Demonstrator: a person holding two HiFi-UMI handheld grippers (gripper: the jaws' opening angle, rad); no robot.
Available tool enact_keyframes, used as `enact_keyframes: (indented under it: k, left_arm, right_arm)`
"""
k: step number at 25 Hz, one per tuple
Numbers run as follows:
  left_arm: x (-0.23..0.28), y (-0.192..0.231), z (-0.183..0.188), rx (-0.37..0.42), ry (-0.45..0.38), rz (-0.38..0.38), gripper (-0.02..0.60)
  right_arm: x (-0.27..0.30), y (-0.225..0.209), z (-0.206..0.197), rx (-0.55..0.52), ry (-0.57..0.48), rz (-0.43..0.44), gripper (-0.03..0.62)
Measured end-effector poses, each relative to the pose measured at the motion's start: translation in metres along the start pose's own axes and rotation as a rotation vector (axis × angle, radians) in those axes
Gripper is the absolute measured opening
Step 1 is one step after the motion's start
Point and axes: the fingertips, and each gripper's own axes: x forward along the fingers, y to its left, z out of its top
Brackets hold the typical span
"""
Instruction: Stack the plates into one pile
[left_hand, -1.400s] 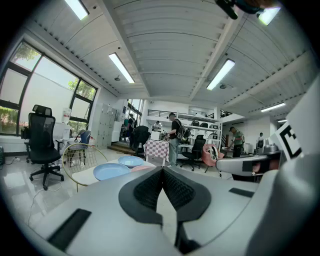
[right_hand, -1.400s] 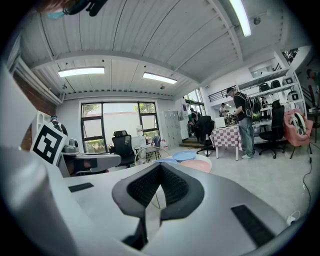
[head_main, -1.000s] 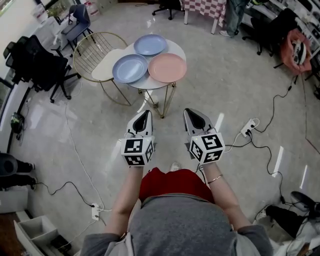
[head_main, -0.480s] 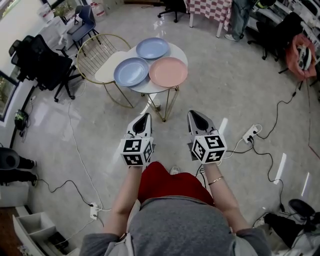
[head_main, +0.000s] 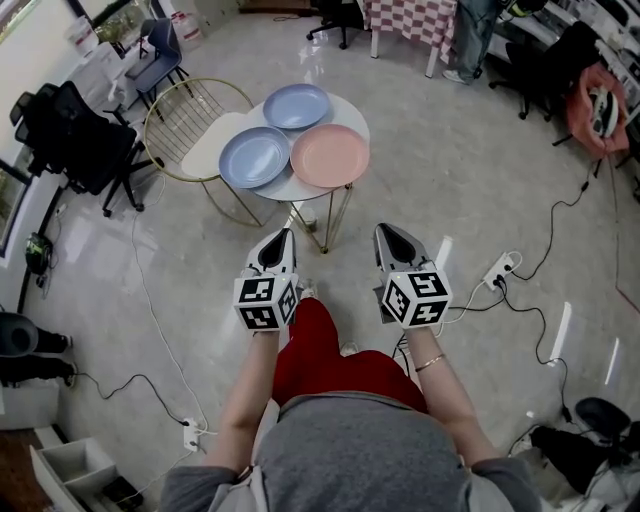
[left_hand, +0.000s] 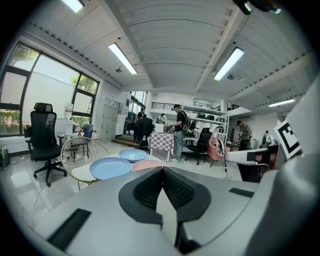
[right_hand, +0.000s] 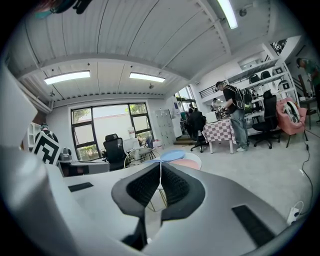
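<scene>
Between jaws of left gripper (head_main: 281, 238) and right gripper (head_main: 388, 232): nothing, both pairs pressed together, held side by side over floor, well short of worktop (head_main: 284, 187). Ahead on that small round worktop: near blue plate (head_main: 254, 157), far blue plate (head_main: 296, 105), pink plate (head_main: 329, 155), all flat, close-packed, none stacked yet. Risks, prob.: reaching in w/ jaws unopened could shove a plate off the edge; thin rims may slip from grip; hard push could tip light wire-leg worktop; cables (head_main: 150, 300) on floor could snag feet.
</scene>
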Motion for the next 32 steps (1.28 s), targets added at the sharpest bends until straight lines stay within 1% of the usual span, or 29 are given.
enact_keyframes:
  k: [7, 12, 17, 22, 27, 32]
  left_arm:
    - [0.045, 0.032, 0.000, -0.020, 0.034, -0.008, 0.015]
    - [0.076, 0.069, 0.002, -0.022, 0.059, 0.006, 0.015]
    - [0.105, 0.113, 0.008, -0.041, 0.082, 0.026, 0.015]
    - [0.131, 0.148, 0.008, -0.036, 0.114, 0.022, 0.015]
    - [0.156, 0.176, 0.007, -0.036, 0.142, -0.006, 0.015]
    - [0.188, 0.183, 0.010, -0.013, 0.161, -0.059, 0.015]
  right_arm:
    - [0.047, -0.009, -0.001, 0.010, 0.039, -0.015, 0.029]
    - [0.094, -0.009, 0.000, 0.016, 0.070, -0.014, 0.031]
    - [0.145, -0.004, 0.004, 0.024, 0.100, -0.006, 0.031]
    - [0.192, 0.000, 0.003, 0.029, 0.124, -0.017, 0.029]
    - [0.227, -0.003, 0.007, 0.033, 0.136, -0.056, 0.029]
    - [0.244, -0.024, 0.008, 0.048, 0.140, -0.130, 0.031]
